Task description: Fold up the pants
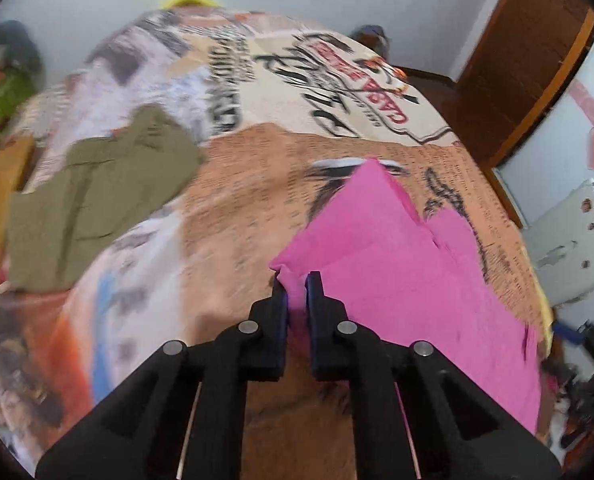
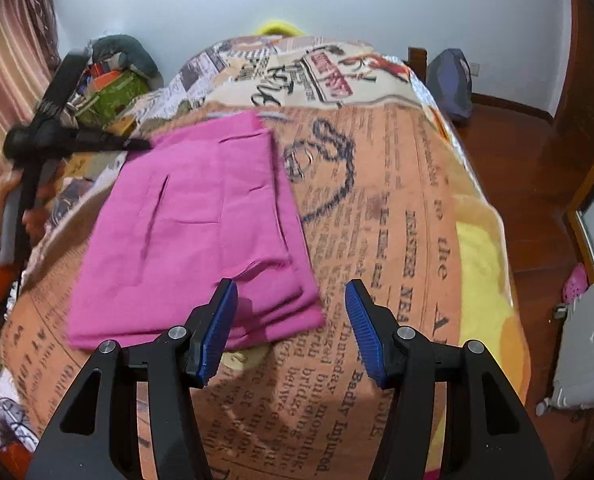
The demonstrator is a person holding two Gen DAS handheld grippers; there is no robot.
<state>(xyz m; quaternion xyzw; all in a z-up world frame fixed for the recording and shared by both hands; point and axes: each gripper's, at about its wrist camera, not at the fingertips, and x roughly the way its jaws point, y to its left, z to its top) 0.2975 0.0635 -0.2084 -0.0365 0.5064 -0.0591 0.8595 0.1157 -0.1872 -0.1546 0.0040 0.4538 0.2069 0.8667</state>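
The pink pants (image 2: 201,224) lie folded in layers on the newspaper-print blanket (image 2: 385,216). In the left wrist view my left gripper (image 1: 295,284) is shut on a corner of the pink pants (image 1: 381,256) and lifts that edge off the bed. The left gripper also shows in the right wrist view (image 2: 145,144), at the pants' far left edge. My right gripper (image 2: 291,292) is open and empty, hovering just above the pants' near right corner.
Folded olive-green pants (image 1: 97,200) lie on the bed to the left. A pile of clutter (image 2: 113,80) sits at the bed's far left. A blue bag (image 2: 449,84) and wooden floor (image 2: 529,184) are to the right.
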